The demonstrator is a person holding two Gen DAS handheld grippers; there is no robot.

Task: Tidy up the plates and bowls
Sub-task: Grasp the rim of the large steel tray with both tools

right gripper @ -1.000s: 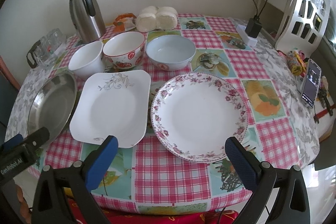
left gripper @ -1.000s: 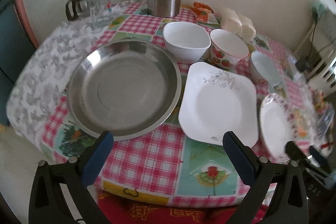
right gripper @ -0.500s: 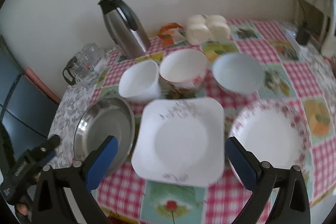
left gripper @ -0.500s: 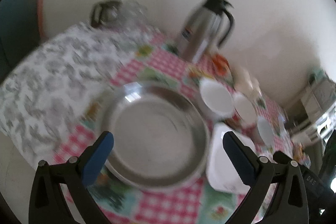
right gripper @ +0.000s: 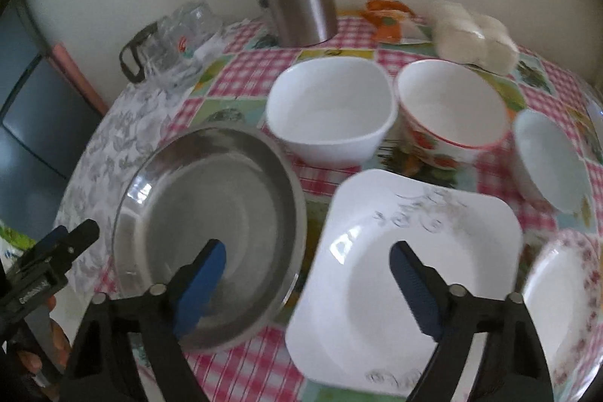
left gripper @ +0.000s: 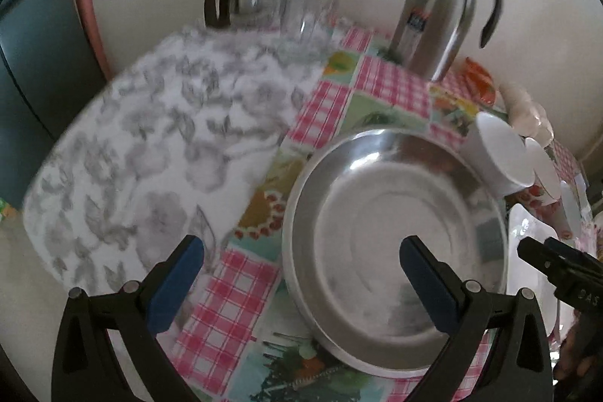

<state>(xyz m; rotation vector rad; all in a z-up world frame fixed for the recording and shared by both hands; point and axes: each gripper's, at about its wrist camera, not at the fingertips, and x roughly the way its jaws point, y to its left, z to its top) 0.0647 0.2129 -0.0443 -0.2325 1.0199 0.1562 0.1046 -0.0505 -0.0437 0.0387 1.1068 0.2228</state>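
Nothing is stacked yet: steel plate (right gripper: 211, 213) lower left, square plate (right gripper: 407, 251) beside it, three bowls (right gripper: 331, 112) behind, while both grippers, left gripper (left gripper: 301, 281) and right gripper (right gripper: 307, 274), hover spread and empty, the right's jaws having just narrowed.

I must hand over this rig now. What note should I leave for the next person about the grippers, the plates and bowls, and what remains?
Left gripper: jaws open, empty, over the near-left rim of the steel plate.
Right gripper: jaws open, just been closing a little, nothing between the pads; it hangs above the gap between the steel plate and the square plate.
Flowered plate lies right of the square one.
Behind them, in a row: white bowl, strawberry bowl, pale blue bowl.
Done: nothing stacked yet, every piece lies separate.
Left: stack the plates, nest the bowls.
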